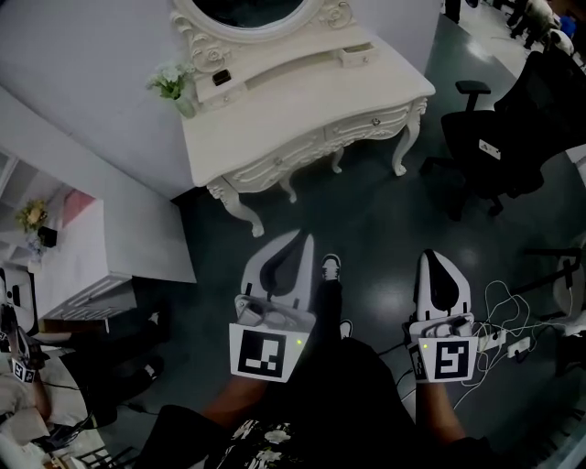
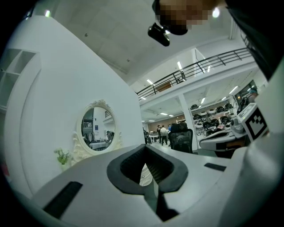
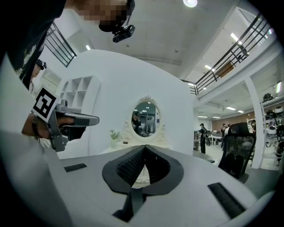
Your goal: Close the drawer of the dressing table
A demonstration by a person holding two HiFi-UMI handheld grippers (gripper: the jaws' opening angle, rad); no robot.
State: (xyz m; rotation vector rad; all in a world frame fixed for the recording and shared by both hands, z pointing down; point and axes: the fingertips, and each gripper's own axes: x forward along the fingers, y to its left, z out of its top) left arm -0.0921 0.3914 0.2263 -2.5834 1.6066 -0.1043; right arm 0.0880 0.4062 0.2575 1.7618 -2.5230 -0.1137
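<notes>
The white dressing table (image 1: pixel 302 101) stands against the wall at the top of the head view, with an oval mirror (image 1: pixel 247 14) and a small plant (image 1: pixel 172 84) on it. A little drawer (image 1: pixel 357 55) on its top right sticks out slightly. Both grippers hover over the dark floor, well short of the table. My left gripper (image 1: pixel 298 236) has its jaws together with nothing between them. My right gripper (image 1: pixel 435 256) is likewise shut and empty. The left gripper view shows its closed tips (image 2: pixel 145 147) aimed toward the mirror (image 2: pixel 97 128). The right gripper view shows closed tips (image 3: pixel 144 147) below the mirror (image 3: pixel 145 119).
A black office chair (image 1: pixel 504 137) stands right of the table. A white cabinet (image 1: pixel 92 247) sits at the left, with a seated person (image 1: pixel 27 366) beside it. White cables (image 1: pixel 513 330) lie on the floor by my right gripper. My shoes (image 1: pixel 331 267) are between the grippers.
</notes>
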